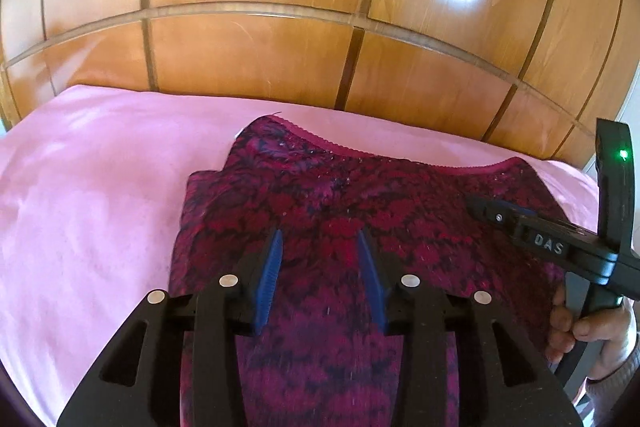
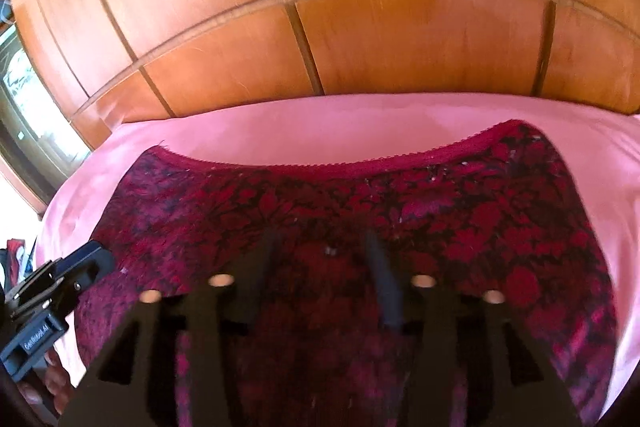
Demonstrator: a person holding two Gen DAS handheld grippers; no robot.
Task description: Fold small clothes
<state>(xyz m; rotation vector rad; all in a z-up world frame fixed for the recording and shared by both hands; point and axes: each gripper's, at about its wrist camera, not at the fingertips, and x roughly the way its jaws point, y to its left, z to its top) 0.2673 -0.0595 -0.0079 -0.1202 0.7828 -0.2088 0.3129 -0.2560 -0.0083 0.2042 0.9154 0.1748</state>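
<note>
A small magenta and dark red floral garment (image 1: 340, 195) with a scalloped pink trim along its far edge lies flat on the pink sheet (image 1: 88, 195). My left gripper (image 1: 320, 231) hovers over the garment's middle, its blue pads (image 1: 269, 279) apart with only cloth beneath them. In the right wrist view, which is blurred, the same garment (image 2: 420, 211) spreads wide, and my right gripper (image 2: 320, 237) stands open above it. The right gripper (image 1: 492, 213) also shows at the garment's right side, and the left gripper (image 2: 96, 259) at its left edge.
Glossy wooden panels (image 1: 260, 59) rise right behind the far edge of the pink sheet (image 2: 320, 131). A person's hand (image 1: 572, 323) grips the right tool's handle. A window (image 2: 20, 87) and some dark items (image 2: 16, 255) sit at the far left.
</note>
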